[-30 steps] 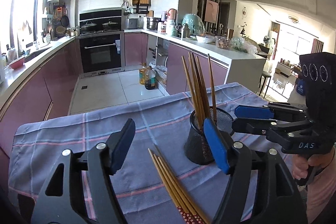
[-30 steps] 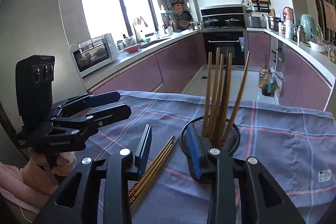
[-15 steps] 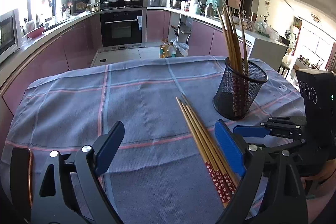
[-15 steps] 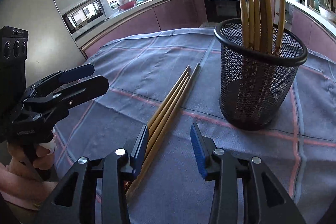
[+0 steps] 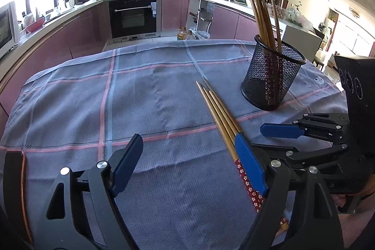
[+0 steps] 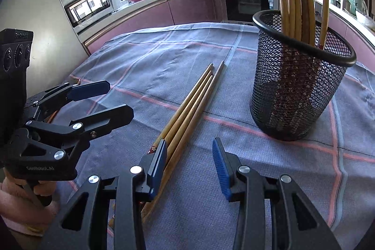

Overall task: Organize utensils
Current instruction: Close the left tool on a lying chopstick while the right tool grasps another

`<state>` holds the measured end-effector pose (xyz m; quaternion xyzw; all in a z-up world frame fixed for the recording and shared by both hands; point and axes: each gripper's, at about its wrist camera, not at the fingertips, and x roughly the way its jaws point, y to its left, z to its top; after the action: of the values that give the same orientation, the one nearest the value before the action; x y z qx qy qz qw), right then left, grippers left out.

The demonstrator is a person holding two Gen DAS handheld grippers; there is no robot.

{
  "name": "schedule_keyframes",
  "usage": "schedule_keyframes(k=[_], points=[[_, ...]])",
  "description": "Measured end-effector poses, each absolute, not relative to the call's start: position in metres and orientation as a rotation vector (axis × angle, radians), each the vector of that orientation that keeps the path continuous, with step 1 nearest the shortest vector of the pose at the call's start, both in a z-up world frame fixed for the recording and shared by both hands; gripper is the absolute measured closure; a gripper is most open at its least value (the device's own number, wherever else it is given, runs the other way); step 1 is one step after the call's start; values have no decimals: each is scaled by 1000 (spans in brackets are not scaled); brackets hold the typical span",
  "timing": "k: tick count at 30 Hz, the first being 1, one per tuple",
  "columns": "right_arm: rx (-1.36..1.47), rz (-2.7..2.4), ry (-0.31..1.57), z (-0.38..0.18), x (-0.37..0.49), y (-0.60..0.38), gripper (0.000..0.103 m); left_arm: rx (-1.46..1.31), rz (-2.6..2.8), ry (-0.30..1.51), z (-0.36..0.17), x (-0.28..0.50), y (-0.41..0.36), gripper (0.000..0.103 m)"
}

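Four loose chopsticks point(image 6: 189, 107) on checked cloth point(image 5: 140, 95) beside mesh holder point(image 6: 297, 88); left tongs point(image 5: 187, 165) closing, right tongs point(image 6: 189, 168) released, both empty.

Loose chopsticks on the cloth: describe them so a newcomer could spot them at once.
On the blue-grey checked tablecloth stands a black mesh holder with chopsticks upright inside. Left of it, in the right wrist view, the loose chopsticks lie flat side by side, the only ones lying down.

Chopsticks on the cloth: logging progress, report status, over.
Left gripper closing, empty; right gripper open, empty. Loose chopsticks flat on cloth, beside mesh holder. Nothing blocking.
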<state>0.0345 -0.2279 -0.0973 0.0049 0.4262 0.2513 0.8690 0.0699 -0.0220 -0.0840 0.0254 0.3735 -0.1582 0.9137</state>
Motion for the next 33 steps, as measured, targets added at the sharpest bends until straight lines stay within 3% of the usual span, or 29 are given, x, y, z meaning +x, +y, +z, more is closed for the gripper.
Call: schedule_keyframes(k=[8, 16, 33], points=[[-4, 514, 891, -100, 35, -224, 66, 46, -332, 793, -91, 72, -21, 26], [20, 501, 905, -102, 35, -232, 75, 68, -348, 808, -96, 74, -28, 28], [38, 499, 916, -104, 41, -237, 75, 141, -377, 881, -113, 93, -53, 36]])
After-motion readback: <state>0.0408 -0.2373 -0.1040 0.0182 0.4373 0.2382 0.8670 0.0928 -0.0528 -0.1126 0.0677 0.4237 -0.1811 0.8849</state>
